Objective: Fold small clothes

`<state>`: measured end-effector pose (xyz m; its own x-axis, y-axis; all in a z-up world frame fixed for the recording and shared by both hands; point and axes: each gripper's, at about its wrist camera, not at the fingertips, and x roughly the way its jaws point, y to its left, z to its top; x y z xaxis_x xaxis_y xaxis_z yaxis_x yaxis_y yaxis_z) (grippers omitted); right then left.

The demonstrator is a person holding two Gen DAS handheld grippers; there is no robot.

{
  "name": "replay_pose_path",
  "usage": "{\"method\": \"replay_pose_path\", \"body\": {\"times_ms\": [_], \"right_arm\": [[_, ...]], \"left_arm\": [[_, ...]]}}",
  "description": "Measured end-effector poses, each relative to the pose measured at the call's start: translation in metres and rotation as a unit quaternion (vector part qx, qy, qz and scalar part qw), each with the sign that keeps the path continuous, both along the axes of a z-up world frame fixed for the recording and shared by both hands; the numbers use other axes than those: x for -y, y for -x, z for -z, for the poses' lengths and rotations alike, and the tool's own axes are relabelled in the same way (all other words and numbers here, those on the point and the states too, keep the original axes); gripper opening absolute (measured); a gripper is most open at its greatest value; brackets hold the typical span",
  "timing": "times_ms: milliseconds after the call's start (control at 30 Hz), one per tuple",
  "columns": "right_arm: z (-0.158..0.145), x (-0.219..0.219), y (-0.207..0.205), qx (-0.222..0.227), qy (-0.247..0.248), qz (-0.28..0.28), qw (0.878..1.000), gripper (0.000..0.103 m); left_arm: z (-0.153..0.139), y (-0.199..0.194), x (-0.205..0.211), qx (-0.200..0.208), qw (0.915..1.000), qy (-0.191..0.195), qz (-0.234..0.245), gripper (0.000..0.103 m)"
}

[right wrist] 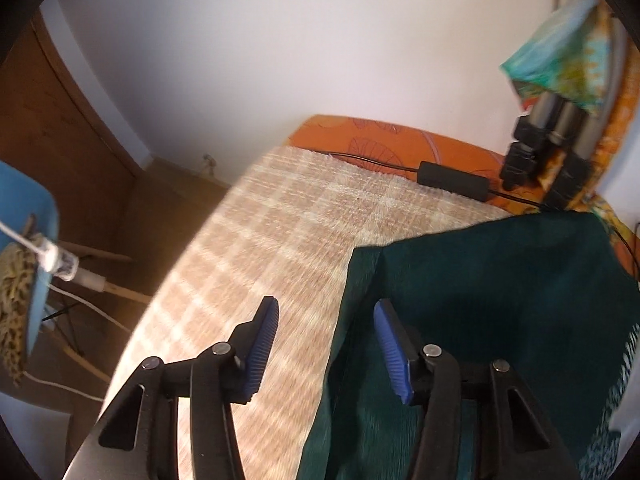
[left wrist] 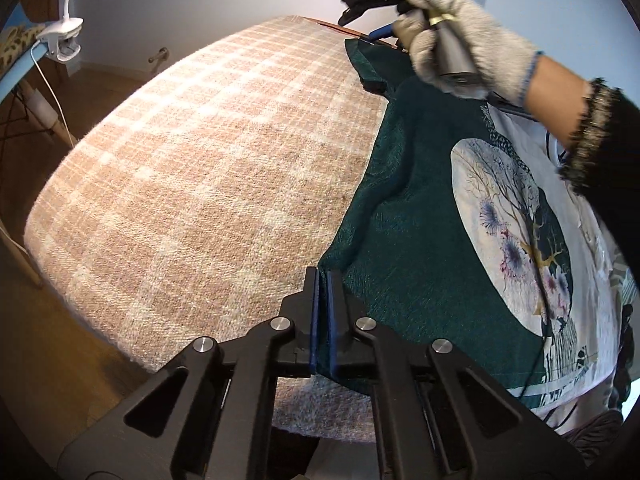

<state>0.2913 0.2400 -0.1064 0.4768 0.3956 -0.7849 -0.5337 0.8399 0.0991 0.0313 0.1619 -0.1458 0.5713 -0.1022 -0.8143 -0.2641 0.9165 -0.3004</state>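
Pinching the near left edge of the dark green woven garment with a round white tree-and-flower print (left wrist: 420,216), the left gripper (left wrist: 322,280) has its blue pads pressed together, a thin fold of cloth apparently caught at their tips. Just beyond those jaws the garment lies spread flat over the pink-and-cream checked wool blanket (left wrist: 200,168) covering the table; bare blanket stretches away on the jaws' left.

The right gripper (right wrist: 326,332), held in a grey knitted glove (left wrist: 472,36), hovers over the far end of the same left edge. Its jaws stand spread, with nothing pressed between them: one blue pad hangs over the blanket, the other over green cloth, so the hem runs between them.

Judging from this, the first fold is being set up: one corner is secured, the other not yet gripped. The next move likely calls for lowering the right jaws onto the hem, closing on a single layer without snagging blanket, then lifting both ends together and carrying them across toward the print.

Past the right jaws, a black power brick with its cable (right wrist: 454,180) lies on an orange patterned sheet (right wrist: 384,132), beside folded tripod legs (right wrist: 548,148); these sit close to the garment's far corner and could catch it. A blue chair (right wrist: 32,260) stands well off left.
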Motion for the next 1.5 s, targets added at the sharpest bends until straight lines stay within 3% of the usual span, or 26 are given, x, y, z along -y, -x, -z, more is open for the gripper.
{"method": "replay_pose_path", "body": {"times_ms": [267, 333, 400, 433, 667, 800, 900, 1133, 1500], "right_arm": [[0.025, -0.022, -0.036, 0.003, 0.065, 0.005, 0.998, 0.035], [0.027, -0.026, -0.037, 0.014, 0.073, -0.002, 0.997, 0.024], [0.028, -0.027, -0.036, 0.029, 0.091, -0.004, 0.995, 0.004], [0.027, -0.025, -0.037, 0.028, 0.088, -0.007, 0.996, 0.0], [-0.01, 0.024, -0.037, 0.02, -0.035, 0.0, 0.999, 0.0], [-0.03, 0.063, -0.033, 0.024, -0.114, 0.013, 0.993, 0.0], [-0.04, 0.094, -0.033, 0.021, -0.144, 0.031, 0.989, 0.0], [-0.053, 0.143, -0.03, 0.031, -0.169, 0.044, 0.984, 0.0], [-0.037, 0.236, -0.037, 0.028, -0.162, 0.102, 0.981, 0.0]], "left_arm": [[-0.001, -0.002, 0.001, 0.001, 1.0, 0.002, 0.002, 0.0], [-0.001, -0.002, 0.002, 0.001, 1.0, -0.002, 0.004, 0.0], [-0.002, -0.003, 0.003, 0.002, 1.0, -0.004, 0.005, 0.0], [-0.003, -0.002, 0.004, 0.004, 1.0, -0.005, 0.005, 0.0], [-0.017, 0.005, 0.01, 0.026, 0.9995, -0.012, 0.012, 0.0], [-0.029, 0.011, 0.019, 0.045, 0.9984, -0.02, 0.027, 0.0], [-0.038, 0.013, 0.032, 0.058, 0.9969, -0.026, 0.046, 0.0], [-0.052, 0.012, 0.064, 0.076, 0.9928, -0.022, 0.09, 0.0], [-0.055, 0.008, 0.132, 0.074, 0.9809, -0.035, 0.177, 0.0]]}}
